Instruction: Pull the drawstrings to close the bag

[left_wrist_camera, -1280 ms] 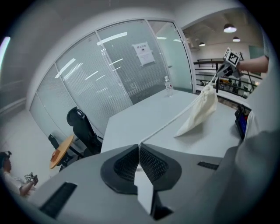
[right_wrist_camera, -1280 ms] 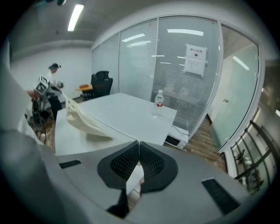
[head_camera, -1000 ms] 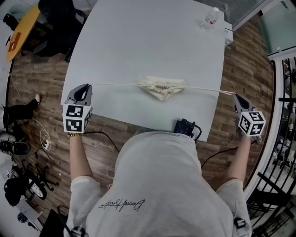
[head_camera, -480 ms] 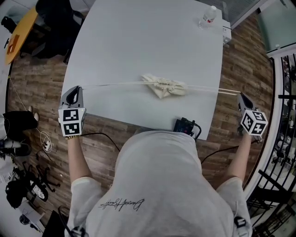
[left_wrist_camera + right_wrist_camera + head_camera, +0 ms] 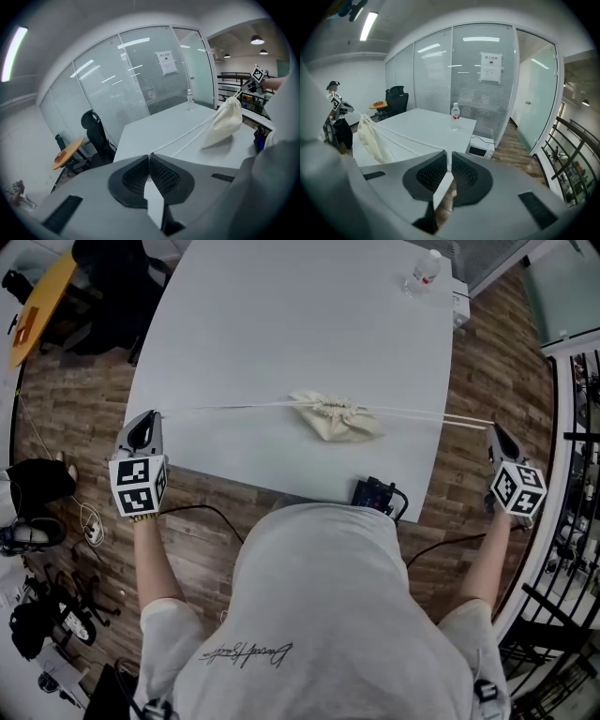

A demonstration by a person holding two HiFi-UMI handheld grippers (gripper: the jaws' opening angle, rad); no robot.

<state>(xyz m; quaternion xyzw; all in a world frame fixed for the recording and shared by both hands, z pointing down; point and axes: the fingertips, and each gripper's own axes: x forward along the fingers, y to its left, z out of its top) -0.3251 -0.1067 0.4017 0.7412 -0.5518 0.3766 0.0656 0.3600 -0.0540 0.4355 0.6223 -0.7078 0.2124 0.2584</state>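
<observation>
- Change, grippers: left gripper (image 5: 148, 418) and right gripper (image 5: 491, 431) now stand further apart than a second ago, each just off its own side edge of the table (image 5: 281, 324).
- Change, cords: the drawstrings (image 5: 225, 408) show longer and straight on both sides, running taut from the bag to each gripper.
- Change, bag: the bag (image 5: 339, 418) had a wide, flat, gaping mouth a second ago; that mouth is now gathered into a tight, puckered neck.
- Meaning for the task: closure looks nearly or fully reached; little slack seems left to draw out.
- Jaws, left: clenched on the drawstrings, which run straight into the pinched tips in the left gripper view.
- Jaws, right: clenched likewise, with two strands running into the tips in the right gripper view.
- Location of bag: near the middle of the table's front half, between the grippers.
- Appearance: cream cloth, small, crumpled; neck carried up on the cords, body sagging to the tabletop.
</observation>
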